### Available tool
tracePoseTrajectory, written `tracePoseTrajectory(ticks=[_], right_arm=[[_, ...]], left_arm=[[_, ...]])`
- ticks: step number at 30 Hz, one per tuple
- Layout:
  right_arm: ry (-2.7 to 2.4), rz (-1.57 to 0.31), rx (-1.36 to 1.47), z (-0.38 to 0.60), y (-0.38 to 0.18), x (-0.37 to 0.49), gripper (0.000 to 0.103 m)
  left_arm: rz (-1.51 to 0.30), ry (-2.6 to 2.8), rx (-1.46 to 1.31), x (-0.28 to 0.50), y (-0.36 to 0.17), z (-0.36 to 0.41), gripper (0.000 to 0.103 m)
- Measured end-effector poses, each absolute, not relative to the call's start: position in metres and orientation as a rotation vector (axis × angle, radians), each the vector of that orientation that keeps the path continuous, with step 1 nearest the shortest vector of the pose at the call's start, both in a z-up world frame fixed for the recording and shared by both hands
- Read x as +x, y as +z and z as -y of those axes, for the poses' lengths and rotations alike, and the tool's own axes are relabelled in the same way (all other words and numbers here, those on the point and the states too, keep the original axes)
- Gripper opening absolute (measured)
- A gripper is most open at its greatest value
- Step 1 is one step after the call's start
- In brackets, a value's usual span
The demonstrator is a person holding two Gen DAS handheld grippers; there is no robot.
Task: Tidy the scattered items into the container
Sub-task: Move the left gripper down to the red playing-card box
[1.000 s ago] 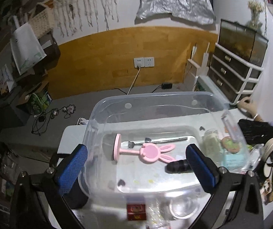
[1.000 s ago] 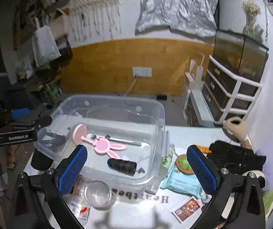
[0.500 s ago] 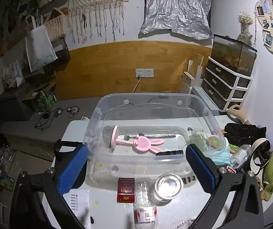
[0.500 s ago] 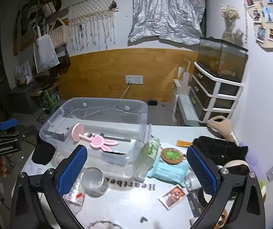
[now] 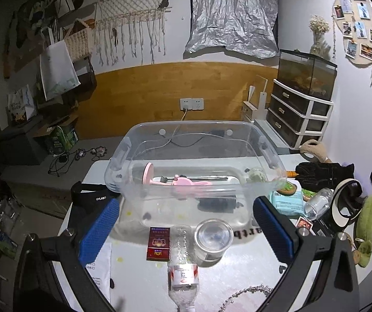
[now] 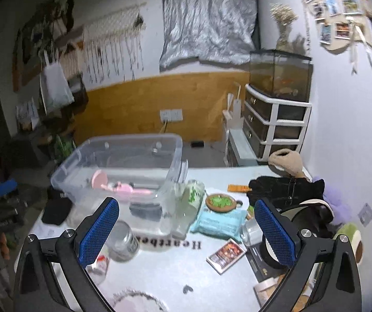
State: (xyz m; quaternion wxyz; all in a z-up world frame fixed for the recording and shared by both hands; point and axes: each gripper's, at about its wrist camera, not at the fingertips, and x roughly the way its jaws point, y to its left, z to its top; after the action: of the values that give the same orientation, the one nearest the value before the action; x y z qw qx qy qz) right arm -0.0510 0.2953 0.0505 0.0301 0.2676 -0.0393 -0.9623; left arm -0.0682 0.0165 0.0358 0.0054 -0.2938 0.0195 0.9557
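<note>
Both my claws, left claw (image 5: 186, 231) and right claw (image 6: 186, 231), agape, empty. Clear bin (image 5: 193, 140) ahead holds pink rabbit stand (image 5: 180, 180), black roller (image 5: 217, 204). Cigarette pack (image 5: 158, 243), bottle (image 5: 183, 267), jar (image 5: 213, 238) between left claw's pads: untidied.

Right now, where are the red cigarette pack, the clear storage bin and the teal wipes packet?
red cigarette pack (image 5: 158, 244), left wrist view, centre of top face
clear storage bin (image 5: 188, 195), left wrist view, near wall
teal wipes packet (image 6: 218, 222), right wrist view, middle of wrapper
</note>
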Motion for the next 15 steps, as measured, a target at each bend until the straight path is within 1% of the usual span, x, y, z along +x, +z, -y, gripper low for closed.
tracePoseTrajectory(ticks=[3, 12, 15], right_arm=[[-2.962, 0.119, 0.799, -0.298, 0.044, -0.045, 0.103], [-2.881, -0.039, 0.885, -0.294, 0.013, -0.021, 0.103], [-2.901, -0.034, 0.892, -0.297, 0.010, -0.014, 0.103]], left_arm=[[-0.078, 3.001, -0.905, -0.058, 0.030, -0.022, 0.103], [-0.111, 3.028, -0.875, -0.034, 0.013, -0.035, 0.103], [-0.091, 3.026, -0.888, -0.029, 0.008, -0.037, 0.103]])
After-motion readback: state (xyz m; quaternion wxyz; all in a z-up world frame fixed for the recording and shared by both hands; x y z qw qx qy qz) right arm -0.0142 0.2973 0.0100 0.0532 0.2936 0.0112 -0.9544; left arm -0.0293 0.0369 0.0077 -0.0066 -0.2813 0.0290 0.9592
